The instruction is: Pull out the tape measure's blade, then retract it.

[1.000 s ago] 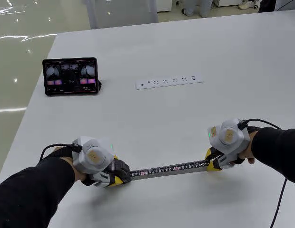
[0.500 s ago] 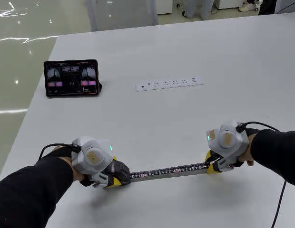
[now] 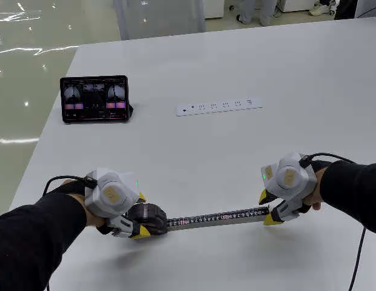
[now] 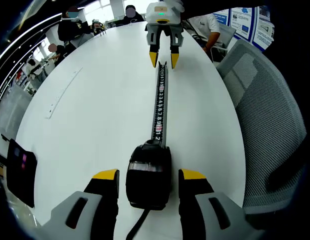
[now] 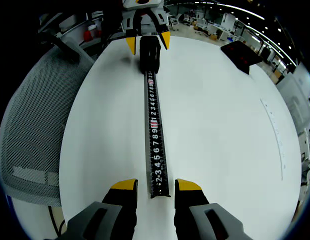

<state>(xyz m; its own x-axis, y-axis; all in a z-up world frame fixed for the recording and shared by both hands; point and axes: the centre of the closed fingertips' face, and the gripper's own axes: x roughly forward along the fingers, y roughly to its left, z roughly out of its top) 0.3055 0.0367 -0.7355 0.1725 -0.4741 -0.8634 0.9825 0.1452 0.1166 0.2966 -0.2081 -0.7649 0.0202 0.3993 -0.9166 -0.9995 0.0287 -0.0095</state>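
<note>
Slightly more of the tape-measure case [image 3: 148,218] is exposed than before, bracketed, seemingly unclamped, by the spread left gripper [image 4: 149,175]; the blade [image 5: 154,125] is stretched straight ahead to the spread right gripper [image 5: 156,185] flanking its tip.

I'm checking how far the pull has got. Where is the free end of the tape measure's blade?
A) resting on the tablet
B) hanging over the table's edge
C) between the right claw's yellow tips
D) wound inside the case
C: in the right gripper view the blade runs out of the case along the table and ends between the yellow tips of the right claw.
</note>
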